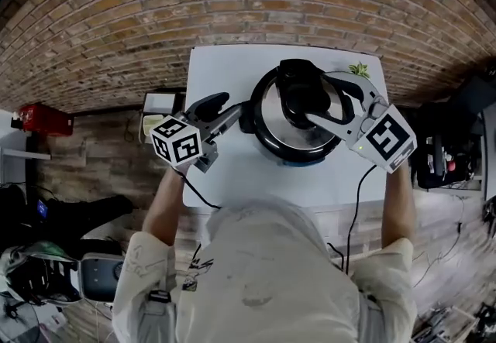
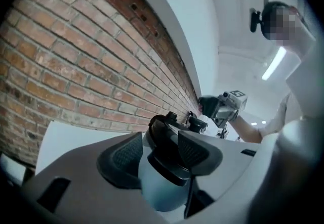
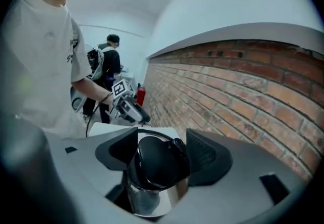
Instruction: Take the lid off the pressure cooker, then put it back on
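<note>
A steel pressure cooker [image 1: 271, 121] with its lid on stands in the middle of a white table [image 1: 225, 70]. The lid carries a black handle [image 1: 304, 97]. My left gripper [image 1: 229, 111] is open at the cooker's left side. In the left gripper view its pads flank the black side handle [image 2: 169, 165] without pressing on it. My right gripper [image 1: 318, 95] reaches in from the right, open. Its two fingers straddle the lid handle [image 3: 157, 162] with small gaps on either side. Each gripper also shows in the other's view: the right gripper [image 2: 223, 109] and the left gripper [image 3: 129, 109].
A brick wall [image 1: 155, 16] runs just behind the table. A small green plant [image 1: 359, 69] sits at the table's far right corner. A red fire extinguisher [image 1: 43, 118] lies on the floor at left. Cables hang off the table's front edge. Another person [image 3: 109, 61] stands in the background.
</note>
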Motion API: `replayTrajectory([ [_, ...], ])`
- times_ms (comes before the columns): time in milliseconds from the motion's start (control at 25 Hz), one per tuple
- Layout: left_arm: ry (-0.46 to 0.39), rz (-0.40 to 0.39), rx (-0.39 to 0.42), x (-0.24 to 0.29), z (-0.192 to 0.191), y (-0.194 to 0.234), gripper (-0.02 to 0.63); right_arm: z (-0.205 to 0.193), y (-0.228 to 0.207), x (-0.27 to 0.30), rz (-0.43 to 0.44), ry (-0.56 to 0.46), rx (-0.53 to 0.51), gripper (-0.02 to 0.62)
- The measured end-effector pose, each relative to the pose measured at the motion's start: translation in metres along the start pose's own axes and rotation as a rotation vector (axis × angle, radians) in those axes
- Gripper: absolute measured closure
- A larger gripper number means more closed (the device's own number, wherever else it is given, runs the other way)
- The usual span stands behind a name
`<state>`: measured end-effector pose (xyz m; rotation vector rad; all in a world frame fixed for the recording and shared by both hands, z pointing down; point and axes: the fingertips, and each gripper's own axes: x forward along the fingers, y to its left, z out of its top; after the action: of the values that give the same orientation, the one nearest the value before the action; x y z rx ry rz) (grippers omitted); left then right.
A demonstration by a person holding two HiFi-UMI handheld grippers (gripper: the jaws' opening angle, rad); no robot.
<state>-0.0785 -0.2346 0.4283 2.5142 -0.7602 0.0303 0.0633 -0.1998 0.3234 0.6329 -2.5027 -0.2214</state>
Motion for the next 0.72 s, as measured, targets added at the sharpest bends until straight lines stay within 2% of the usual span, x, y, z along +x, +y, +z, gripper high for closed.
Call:
replayTrajectory([
  [160,0.006,-0.028,-0.184,-0.003,-0.015,0.012,0.371,-0.018,0.018,0.022,0.161,0.189,-0.100,0.255],
  [280,0.001,-0.072,-0.341,0.000,-0.026,0.013,0.371,-0.034,0.027,0.032,0.276,0.304,-0.131,0.236],
  [520,-0.011,-0.179,-0.616,0.013,-0.043,0.003,0.371,-0.062,0.025,0.044,0.399,0.506,-0.178,0.232],
  [640,-0.021,-0.225,-0.704,0.020,-0.046,-0.002,0.373,-0.064,0.025,0.048,0.447,0.565,-0.173,0.260],
  [720,-0.032,-0.255,-0.757,0.023,-0.047,-0.006,0.378,-0.066,0.029,0.047,0.504,0.608,-0.182,0.301],
])
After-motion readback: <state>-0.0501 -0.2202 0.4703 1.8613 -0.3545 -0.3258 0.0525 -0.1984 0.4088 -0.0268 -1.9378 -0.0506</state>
